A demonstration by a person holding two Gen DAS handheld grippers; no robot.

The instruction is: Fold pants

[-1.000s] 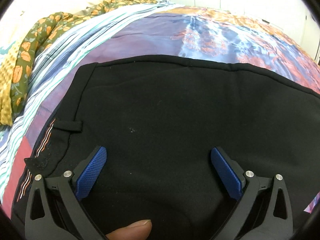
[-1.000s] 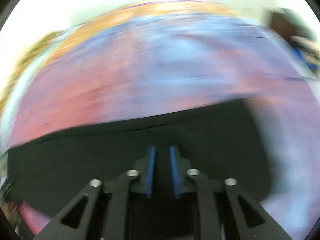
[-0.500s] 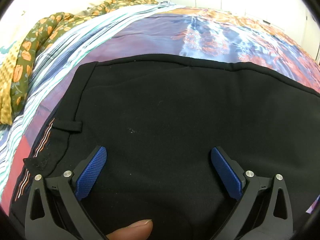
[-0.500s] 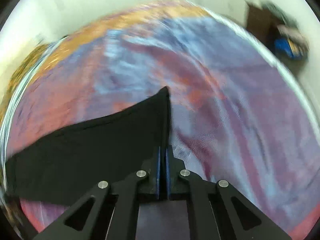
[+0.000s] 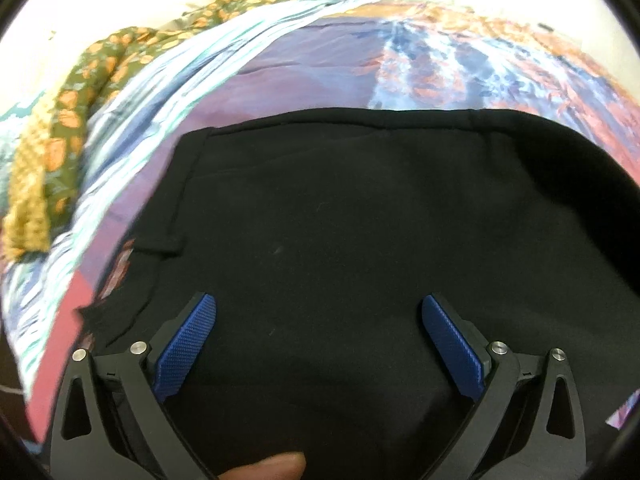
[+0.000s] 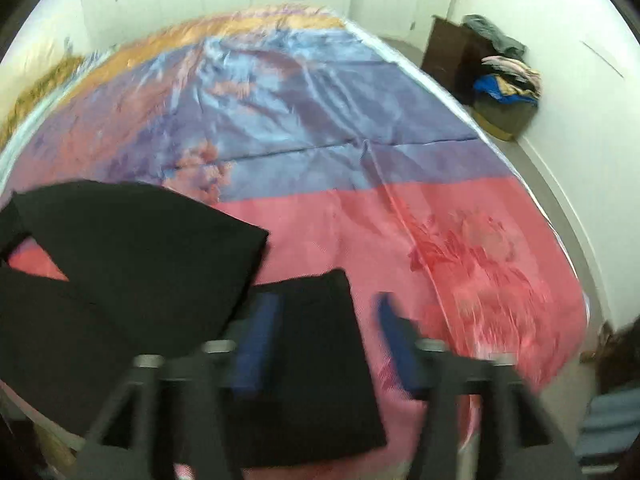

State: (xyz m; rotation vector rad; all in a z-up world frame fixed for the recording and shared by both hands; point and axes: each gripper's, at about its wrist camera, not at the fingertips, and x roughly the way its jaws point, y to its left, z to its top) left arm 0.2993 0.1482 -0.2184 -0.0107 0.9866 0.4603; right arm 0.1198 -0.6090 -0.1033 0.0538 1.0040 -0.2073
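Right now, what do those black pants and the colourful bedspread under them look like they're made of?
The pants look like a thick, matte woven or knit cloth: deep black, no shine, with a stitched waistband and belt loop. The bedspread looks like a thin, satiny printed fabric, perhaps polyester: it catches light with a soft sheen and shows sharp fold creases.

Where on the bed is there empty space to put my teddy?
Free: the pink and purple bedspread right of the black pants, and its blue stretch beyond them. Crowded: the near left, under the pants, and the far-left edge with the green floral cloth.
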